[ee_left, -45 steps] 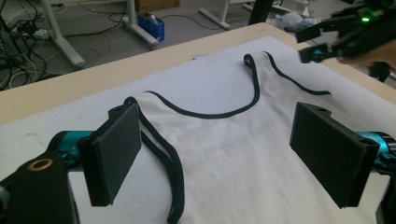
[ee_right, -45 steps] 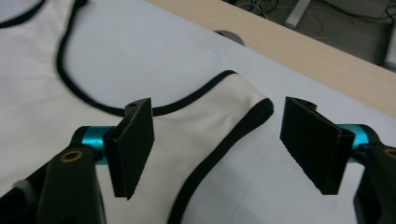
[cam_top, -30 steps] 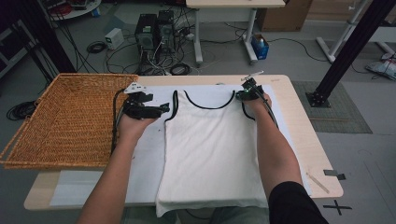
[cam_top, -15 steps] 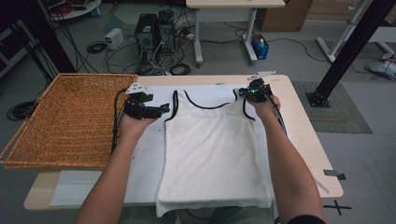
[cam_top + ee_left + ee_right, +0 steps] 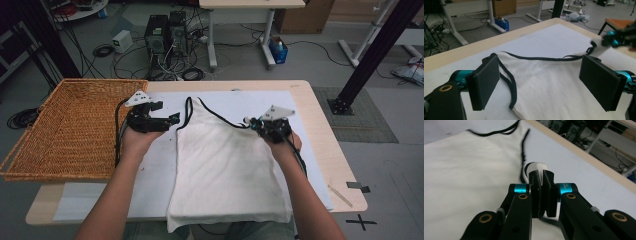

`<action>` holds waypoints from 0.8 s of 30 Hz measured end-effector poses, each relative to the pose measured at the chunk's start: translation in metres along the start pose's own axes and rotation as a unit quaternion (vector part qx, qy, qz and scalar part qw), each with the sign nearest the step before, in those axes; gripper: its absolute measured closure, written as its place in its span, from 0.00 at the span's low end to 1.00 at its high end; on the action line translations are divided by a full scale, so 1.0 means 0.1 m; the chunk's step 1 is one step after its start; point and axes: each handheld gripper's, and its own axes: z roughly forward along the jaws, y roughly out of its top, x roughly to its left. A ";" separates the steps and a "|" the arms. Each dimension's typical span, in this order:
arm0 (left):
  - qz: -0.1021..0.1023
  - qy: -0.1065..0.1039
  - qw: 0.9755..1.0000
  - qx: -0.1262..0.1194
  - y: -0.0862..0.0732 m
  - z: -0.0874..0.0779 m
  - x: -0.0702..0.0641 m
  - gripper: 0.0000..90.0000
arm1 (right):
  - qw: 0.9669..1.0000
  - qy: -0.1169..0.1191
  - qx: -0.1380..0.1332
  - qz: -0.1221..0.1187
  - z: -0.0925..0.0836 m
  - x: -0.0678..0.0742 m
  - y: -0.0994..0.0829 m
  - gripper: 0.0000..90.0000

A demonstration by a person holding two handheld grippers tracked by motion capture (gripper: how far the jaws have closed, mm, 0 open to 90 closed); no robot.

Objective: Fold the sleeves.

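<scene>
White sleeveless tank top with black trim (image 5: 227, 165) lies on a white sheet (image 5: 155, 180) that covers the light wood tabletop (image 5: 320, 115). Hem faces the person, neckline faces the far edge.

Right gripper (image 5: 251, 122): jaws pinched tight on the top's right shoulder strap. A bunch of white cloth with black edging shows just past the pads in the right gripper view (image 5: 535, 168). That strap is lifted off the sheet and drawn in over the body of the top, so the neck trim runs slack across to it.

Left gripper (image 5: 174, 119): jaws wide apart, nothing between the pads. It sits just beside the left shoulder strap (image 5: 509, 86), which lies flat on the sheet. No contact that I can see.

Woven wicker tray (image 5: 75, 130) sits at the left end of the table, touching the sheet's edge and overhanging the table.

Writing: a teal collar on the right gripper (image 5: 566, 188) carries small print, too blurred to read. No brand or label legible on the top.
</scene>
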 end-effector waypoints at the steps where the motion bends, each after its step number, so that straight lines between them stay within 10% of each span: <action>1: -0.001 0.000 1.000 0.000 -0.01 0.00 -0.01 0.19 | 1.000 0.002 -0.004 -0.002 -0.05 0.09 -0.07 0.94; 6: -0.008 -0.002 1.000 -0.003 -0.04 0.01 -0.03 0.18 | 0.999 0.033 -0.003 -0.014 -0.23 0.33 -0.21 0.85; 12: -0.003 -0.005 1.000 -0.004 -0.04 -0.01 -0.10 0.19 | 0.999 0.022 -0.035 -0.001 -0.48 0.21 -0.11 0.79; 24: -0.016 0.001 1.000 0.010 -0.16 0.14 -0.04 0.18 | 0.994 0.069 0.079 0.008 0.06 0.39 -0.43 0.74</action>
